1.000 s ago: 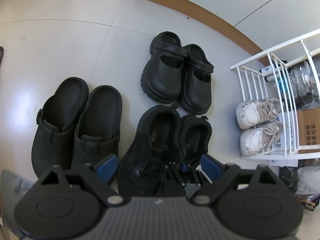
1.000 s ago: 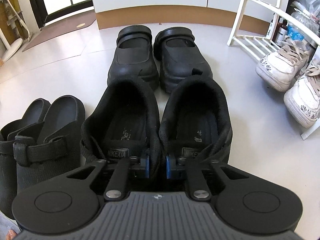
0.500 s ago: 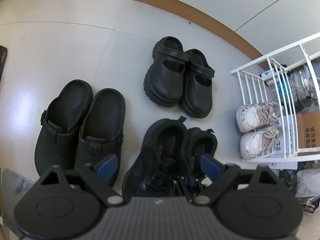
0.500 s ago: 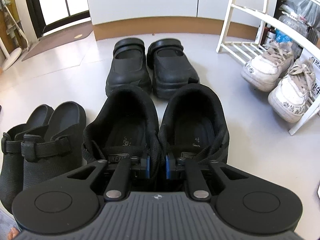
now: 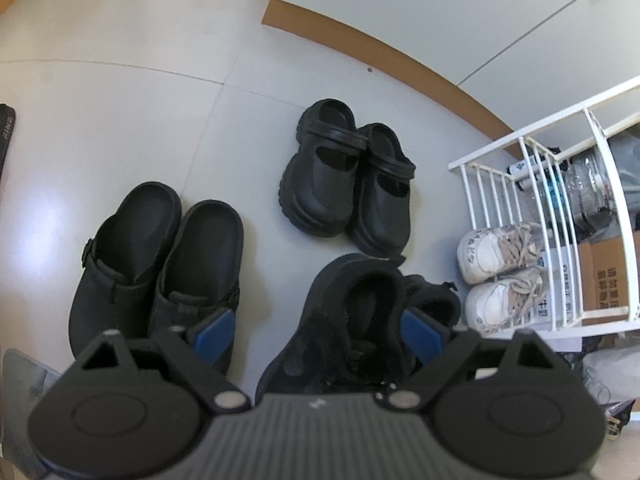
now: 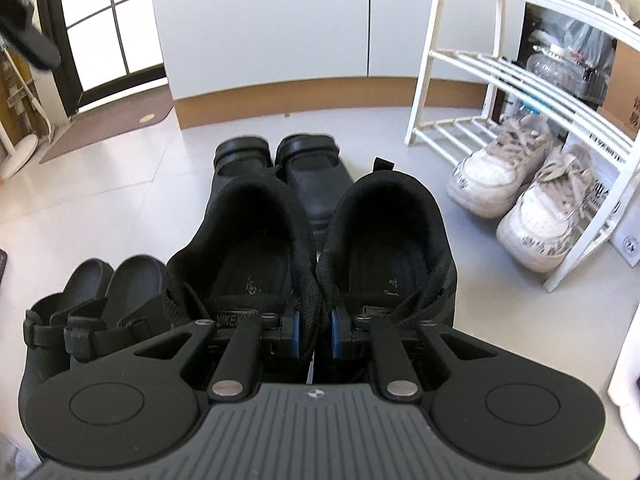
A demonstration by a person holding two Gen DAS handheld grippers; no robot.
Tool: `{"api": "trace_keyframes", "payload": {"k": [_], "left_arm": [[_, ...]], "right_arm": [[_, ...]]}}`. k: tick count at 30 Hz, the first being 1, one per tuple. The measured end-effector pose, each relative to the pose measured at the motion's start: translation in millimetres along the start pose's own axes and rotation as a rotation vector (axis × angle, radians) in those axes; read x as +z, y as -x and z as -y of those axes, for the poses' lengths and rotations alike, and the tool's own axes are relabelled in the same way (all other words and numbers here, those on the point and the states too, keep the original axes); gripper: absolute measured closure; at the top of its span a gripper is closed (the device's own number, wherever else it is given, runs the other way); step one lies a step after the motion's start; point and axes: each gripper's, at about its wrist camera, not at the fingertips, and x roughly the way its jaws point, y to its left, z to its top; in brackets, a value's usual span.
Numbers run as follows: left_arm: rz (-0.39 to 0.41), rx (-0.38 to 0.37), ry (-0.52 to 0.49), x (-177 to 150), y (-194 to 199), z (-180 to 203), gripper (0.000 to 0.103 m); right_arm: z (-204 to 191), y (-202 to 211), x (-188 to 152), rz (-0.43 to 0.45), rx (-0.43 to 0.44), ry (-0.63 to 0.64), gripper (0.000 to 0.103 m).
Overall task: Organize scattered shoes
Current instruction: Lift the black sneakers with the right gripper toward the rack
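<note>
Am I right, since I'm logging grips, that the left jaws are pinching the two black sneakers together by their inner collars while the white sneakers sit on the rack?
Not quite: it is the right gripper, not the left, that is shut on the inner collars of the black sneakers. The right wrist view shows this. The left gripper is open above them. The white sneakers do sit on the rack.

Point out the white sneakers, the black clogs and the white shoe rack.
white sneakers (image 6: 504, 168): right wrist view, on the farther shoe's laced upper.
black clogs (image 5: 132, 232): left wrist view, on the left clog's footbed.
white shoe rack (image 6: 426, 64): right wrist view, on its front upright.
</note>
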Motion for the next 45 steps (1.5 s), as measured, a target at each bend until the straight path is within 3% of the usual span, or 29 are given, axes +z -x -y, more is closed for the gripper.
{"api": "trace_keyframes", "payload": {"k": [5, 11, 21, 30, 39, 45], "left_arm": [[-0.036, -0.087, -0.016, 6.7, 7.4, 6.0, 0.011], [0.003, -0.113, -0.071, 4.2, 24.1, 20.9, 0.011], [-0.017, -0.175, -0.132, 1.1, 30.7, 34.4, 0.009], [-0.024, -0.18, -0.159, -7.2, 33.9, 37.8, 0.009], [0.007, -0.165, -0.248, -16.5, 36.7, 52.4, 0.009], [0.038, -0.168, -0.229, -18.7, 37.5, 56.5, 0.009]], "right_arm": [[6.7, 19.0, 14.5, 0.032, -0.027, -0.004, 0.087], [14.8, 41.8, 32.0, 0.071, -0.058, -0.009, 0.087], [28.9, 73.6, 60.9, 0.13, -0.086, 0.01, 0.087], [44.1, 86.7, 82.3, 0.172, -0.103, -0.024, 0.087], [69.7, 87.0, 119.7, 0.21, -0.144, -0.053, 0.087], [88.6, 78.6, 140.3, 0.229, -0.165, -0.08, 0.087]]}}
